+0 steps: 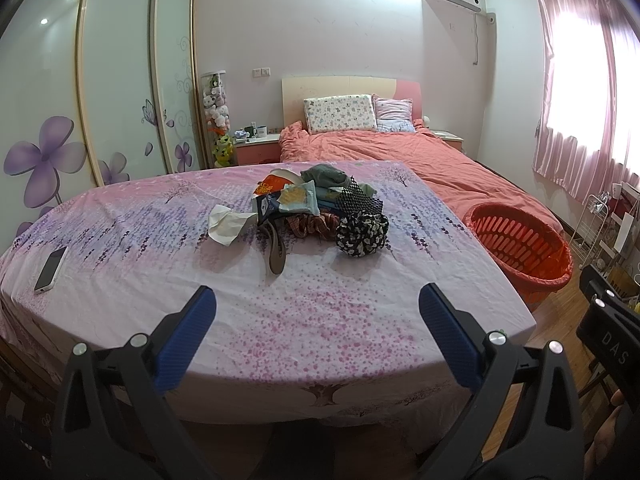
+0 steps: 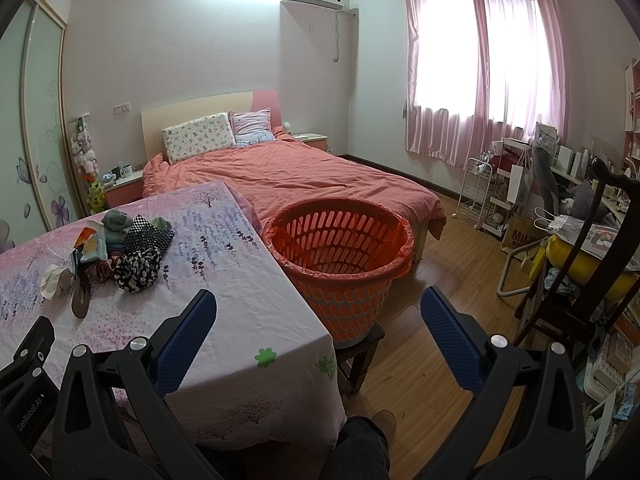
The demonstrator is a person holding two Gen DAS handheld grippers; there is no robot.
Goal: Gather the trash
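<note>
Nothing picked yet: my left gripper (image 1: 318, 312) and right gripper (image 2: 318, 314) hang spread, empty; crumpled tissue (image 1: 225, 224) ahead-left goes first, I judge.

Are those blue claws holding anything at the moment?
No. The left gripper and right gripper are both open and empty; the pile of trash lies untouched on the table.

The left gripper (image 2: 24, 376) reads "GenRobot.AI", the right gripper (image 1: 612, 344) "DAS", a bag (image 2: 520, 236) perhaps "MUJI".
</note>
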